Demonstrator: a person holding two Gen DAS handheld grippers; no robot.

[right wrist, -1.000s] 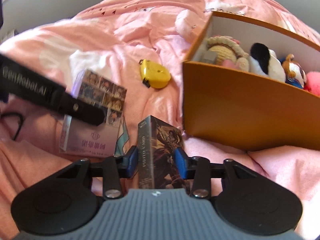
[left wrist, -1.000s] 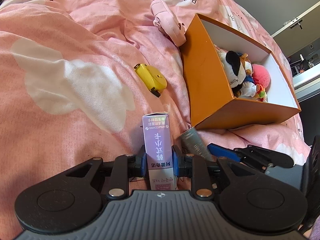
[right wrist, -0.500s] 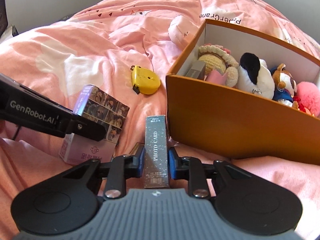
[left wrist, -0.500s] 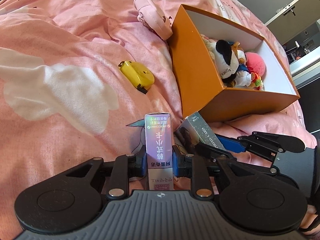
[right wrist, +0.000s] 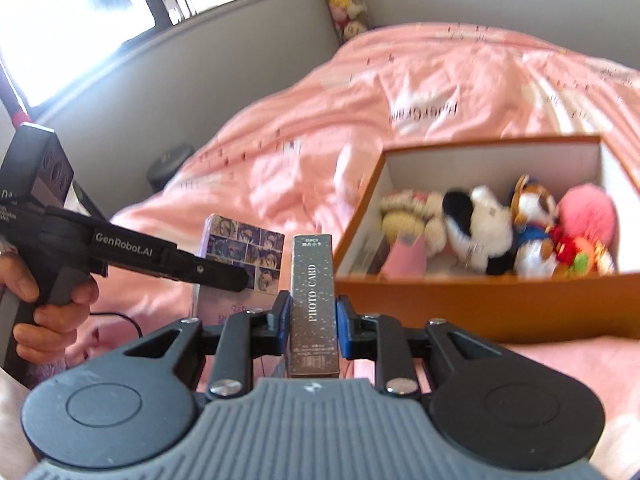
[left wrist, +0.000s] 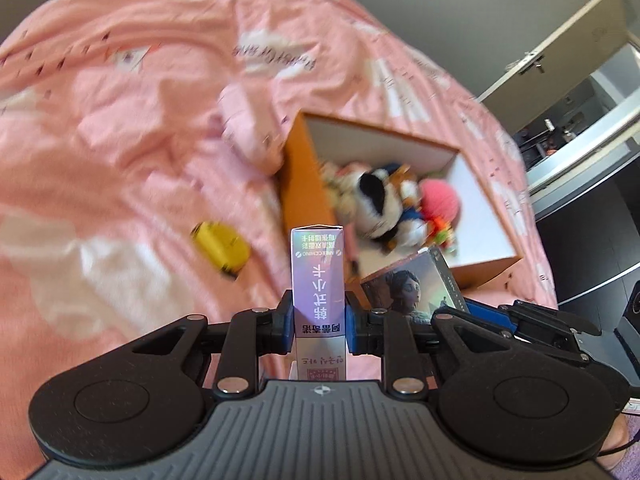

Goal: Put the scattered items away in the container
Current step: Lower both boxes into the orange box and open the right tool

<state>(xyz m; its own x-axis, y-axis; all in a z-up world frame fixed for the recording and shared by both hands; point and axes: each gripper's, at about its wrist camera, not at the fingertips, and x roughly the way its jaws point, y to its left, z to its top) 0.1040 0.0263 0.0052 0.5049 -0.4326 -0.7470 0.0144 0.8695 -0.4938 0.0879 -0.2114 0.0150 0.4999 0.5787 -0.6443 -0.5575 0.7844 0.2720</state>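
My left gripper (left wrist: 318,326) is shut on a purple card box (left wrist: 318,276), held upright above the pink bedding. My right gripper (right wrist: 312,322) is shut on a dark "PHOTO CARD" box (right wrist: 313,300), also lifted. Each held box shows in the other view: the purple one in the right wrist view (right wrist: 244,248), the dark one in the left wrist view (left wrist: 416,284). The orange container (right wrist: 480,304) with white inner walls lies ahead, to the right of both grippers, and holds several plush toys (right wrist: 488,228). A yellow tape measure (left wrist: 220,246) lies on the bedding left of the container (left wrist: 300,184).
A pink plush item (left wrist: 248,128) lies against the container's far left corner. The pink duvet (right wrist: 400,80) is rumpled. A grey wall and a window (right wrist: 80,12) are behind the bed; a cabinet door (left wrist: 560,48) stands at the far right.
Both grippers have risen with their boxes and tilted up, so the container's inside shows more from above. The view is blurred by motion.
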